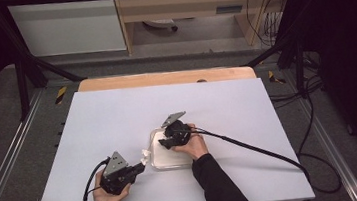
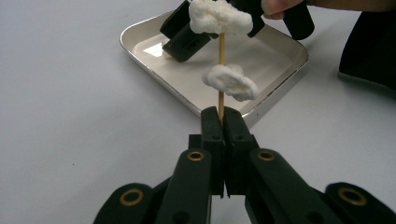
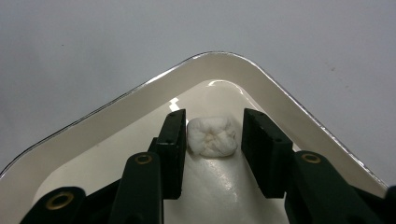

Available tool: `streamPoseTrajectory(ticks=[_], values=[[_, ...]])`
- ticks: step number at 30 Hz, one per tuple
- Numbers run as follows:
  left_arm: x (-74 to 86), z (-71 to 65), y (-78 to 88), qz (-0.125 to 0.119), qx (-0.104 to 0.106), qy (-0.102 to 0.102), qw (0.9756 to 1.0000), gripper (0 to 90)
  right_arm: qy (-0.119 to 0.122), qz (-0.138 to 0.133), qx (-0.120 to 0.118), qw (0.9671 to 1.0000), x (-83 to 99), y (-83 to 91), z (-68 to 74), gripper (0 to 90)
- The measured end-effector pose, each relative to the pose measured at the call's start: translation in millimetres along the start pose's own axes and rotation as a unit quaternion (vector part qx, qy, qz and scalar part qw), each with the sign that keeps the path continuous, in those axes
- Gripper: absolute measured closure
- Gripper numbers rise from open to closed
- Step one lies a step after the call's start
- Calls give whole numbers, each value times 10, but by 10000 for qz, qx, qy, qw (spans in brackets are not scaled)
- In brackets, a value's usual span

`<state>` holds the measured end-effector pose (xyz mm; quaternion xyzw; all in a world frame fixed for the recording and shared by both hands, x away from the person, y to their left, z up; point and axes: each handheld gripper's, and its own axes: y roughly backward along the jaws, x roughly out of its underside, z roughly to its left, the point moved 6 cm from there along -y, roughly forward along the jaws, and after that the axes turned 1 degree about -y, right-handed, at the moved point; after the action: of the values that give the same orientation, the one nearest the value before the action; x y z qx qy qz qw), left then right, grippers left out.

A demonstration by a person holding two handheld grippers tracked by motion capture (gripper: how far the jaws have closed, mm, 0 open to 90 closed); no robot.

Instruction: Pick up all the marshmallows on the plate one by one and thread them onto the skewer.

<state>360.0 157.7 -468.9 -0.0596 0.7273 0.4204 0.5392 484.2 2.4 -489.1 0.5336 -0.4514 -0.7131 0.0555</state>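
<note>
White lump [image 3: 212,136] lies in tray [image 3: 116,116] between right gripper [image 3: 212,149] jaws

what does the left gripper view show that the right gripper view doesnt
Left gripper view: the left tongs shut on a thin wooden skewer carrying two white marshmallow-like lumps, with the other tongs beyond it over the tray.

Right gripper view: the right tongs straddling a single white puffy lump lying on the tray floor. The left pad looks close against it; a gap shows at the right pad, so it is not yet gripped.

Both: the shallow white square tray with rounded corners and the pale grey table surface.
</note>
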Motion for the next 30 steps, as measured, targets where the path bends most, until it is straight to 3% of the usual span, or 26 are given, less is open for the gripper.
streamPoseTrajectory(ticks=[11, 18, 23, 30], values=[[5, -6, -8, 19, 8, -10, 10000, 890, -22, -49, 58, 10000, -1, 6, -8, 705], [4, -7, -6, 12, 8, -11, 10000, 890, -181, -135, -94, 9997, -38, 76, 23, 727], [7, -10, -18, 23, 13, -18, 10000, 890, -206, -146, -162, 9995, -69, 184, 28, 737], [9, -18, -20, 36, 23, -51, 10000, 890, -280, -414, -355, 9981, -105, 405, 35, 744]])
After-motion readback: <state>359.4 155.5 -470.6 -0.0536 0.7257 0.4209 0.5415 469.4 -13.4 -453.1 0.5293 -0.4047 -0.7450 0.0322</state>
